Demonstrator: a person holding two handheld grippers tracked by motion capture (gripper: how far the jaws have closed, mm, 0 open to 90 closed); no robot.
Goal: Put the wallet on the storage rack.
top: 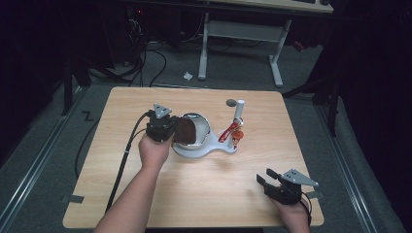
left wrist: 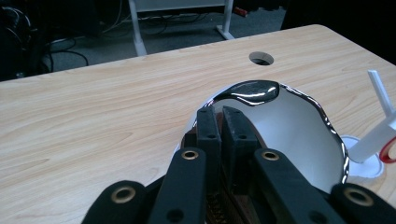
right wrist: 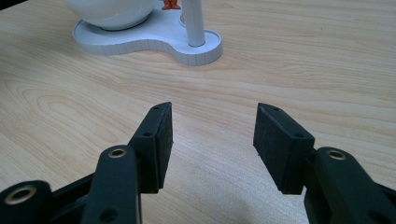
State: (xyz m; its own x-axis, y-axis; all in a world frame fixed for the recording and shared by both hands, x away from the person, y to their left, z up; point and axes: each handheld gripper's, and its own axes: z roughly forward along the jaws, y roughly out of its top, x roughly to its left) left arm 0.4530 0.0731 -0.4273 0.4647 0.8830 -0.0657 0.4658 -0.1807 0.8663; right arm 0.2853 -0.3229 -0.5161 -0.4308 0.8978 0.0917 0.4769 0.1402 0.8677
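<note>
On the wooden table (top: 145,194), your left gripper (left wrist: 223,122) pinches a brown piece (top: 186,131) at the shiny bowl (top: 197,127); lower it steadily, keeping the empty, open right gripper (right wrist: 212,140) clear.

High view: from above, looking forward and down over the whole table (top: 204,189). Gripper views: low, close to the tabletop, both facing the white stand (right wrist: 149,39).

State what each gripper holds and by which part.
The left gripper is shut on a thin dark brown piece at its near edge, over the shiny bowl. The right gripper is open and holds nothing.
</note>
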